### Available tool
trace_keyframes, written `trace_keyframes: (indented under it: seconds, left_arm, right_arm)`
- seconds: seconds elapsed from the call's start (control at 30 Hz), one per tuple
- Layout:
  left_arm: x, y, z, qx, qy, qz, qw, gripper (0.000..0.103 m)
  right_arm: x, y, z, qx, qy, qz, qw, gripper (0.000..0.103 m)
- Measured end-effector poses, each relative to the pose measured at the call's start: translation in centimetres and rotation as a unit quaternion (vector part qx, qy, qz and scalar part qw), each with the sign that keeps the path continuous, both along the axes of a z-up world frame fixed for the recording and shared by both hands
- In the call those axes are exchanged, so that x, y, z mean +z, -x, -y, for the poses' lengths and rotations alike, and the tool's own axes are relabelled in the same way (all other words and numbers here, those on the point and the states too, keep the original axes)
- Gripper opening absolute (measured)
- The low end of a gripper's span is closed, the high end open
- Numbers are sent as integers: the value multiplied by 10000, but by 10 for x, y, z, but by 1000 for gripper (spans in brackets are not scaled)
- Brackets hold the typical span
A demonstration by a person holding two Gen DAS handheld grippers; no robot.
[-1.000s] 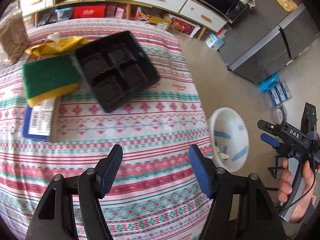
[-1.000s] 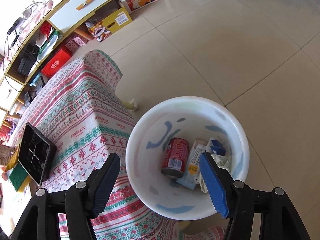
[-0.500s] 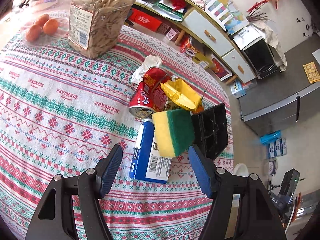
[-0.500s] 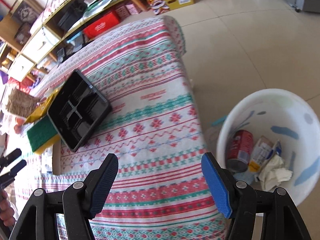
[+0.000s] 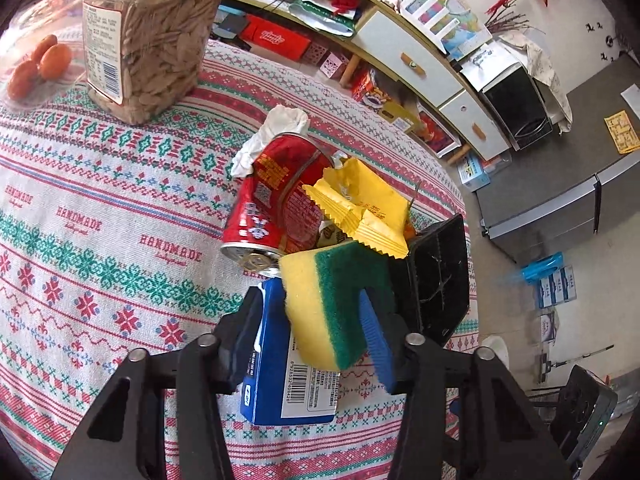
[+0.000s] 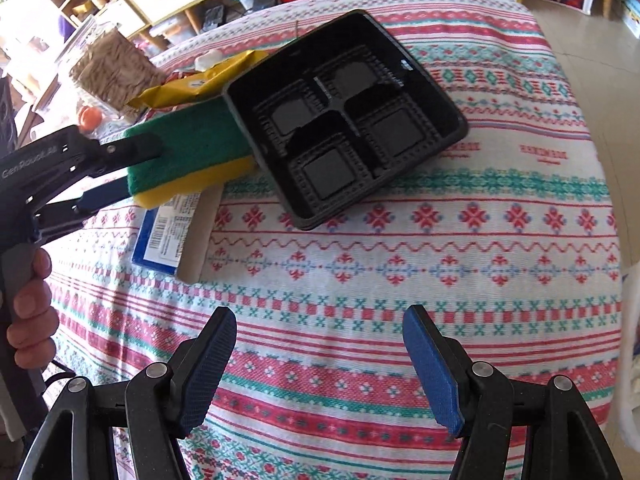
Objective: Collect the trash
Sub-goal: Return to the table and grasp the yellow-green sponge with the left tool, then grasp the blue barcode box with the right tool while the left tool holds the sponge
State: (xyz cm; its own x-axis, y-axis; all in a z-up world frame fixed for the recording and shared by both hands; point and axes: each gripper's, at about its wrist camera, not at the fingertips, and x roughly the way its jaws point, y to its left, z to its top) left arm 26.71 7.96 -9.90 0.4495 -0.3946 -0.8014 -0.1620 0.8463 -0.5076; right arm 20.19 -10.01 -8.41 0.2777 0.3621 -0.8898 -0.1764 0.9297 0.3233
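On the patterned tablecloth point(image 6: 400, 240) there's a little trash pile, and the left gripper point(image 5: 316, 320) has its fingers on either side of the yellow-and-green sponge point(image 5: 336, 304); can't tell if it's really squeezing yet. The sponge sits on a blue carton point(image 5: 280, 376), with a red can point(image 5: 276, 208) and yellow wrapper point(image 5: 360, 204) just behind and a black tray point(image 6: 344, 120) touching its side. The right gripper point(image 6: 320, 364) hangs over bare cloth, jaws wide apart, holding nothing.
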Motion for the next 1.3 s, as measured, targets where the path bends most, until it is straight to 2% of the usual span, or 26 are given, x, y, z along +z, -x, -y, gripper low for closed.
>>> trace_keyframes:
  seconds: [0.03,0.13,0.2,0.37,0.47,0.57,0.67,0.8,0.9,1.0,1.07,1.13,1.2,1.3]
  left_arm:
    - [0,-1,2,-52,62,-9,10000,34]
    - [5,1,6,-110,-72,138,9998,30]
    - [7,5,3,-13,24,106,9999,27]
    - [25,27,-10,133,313,130,9993,26]
    - [40,43,-19,195,337,237,9990,26]
    - [46,58,-40,408,627,201,9970,26]
    - [55,72,-62,745,472,228,9958,26]
    - [55,89,-88,1123,507,220,9921,26]
    - [46,91,-101,1273,749,28,9890,26]
    - [46,92,-104,1295,684,51,9892,26]
    - [47,92,-103,1282,653,83,9896,26]
    - [47,92,-101,1263,616,88,9900,26]
    - [44,93,-100,1258,617,49,9901,26]
    - [40,90,-98,1262,597,-19,9902,26]
  right_arm:
    - [-1,0,-3,9,-34,1,10000,74]
    - [-5,1,-11,87,8,-2,10000,74]
    - [-6,-1,-15,116,-40,28,9999,74]
    - [-9,-8,-20,108,-279,22,9995,74]
    - [-10,-13,-30,105,-383,-6,9992,74]
    - [-8,-14,-42,145,-413,96,9990,74]
    - [-13,-14,-61,174,-501,97,9985,74]
    - [-25,-16,-86,214,-617,9,9979,75]
    - [-30,-20,-102,215,-848,-58,9961,75]
    - [-32,-26,-108,94,-1036,1,9946,74]
    - [-35,-30,-111,73,-1171,-20,9931,69]
    - [-41,-34,-114,69,-1204,-95,9927,48]
    - [-47,-35,-113,78,-1290,-186,9914,34]
    - [-38,-36,-112,104,-1411,-124,9899,14]
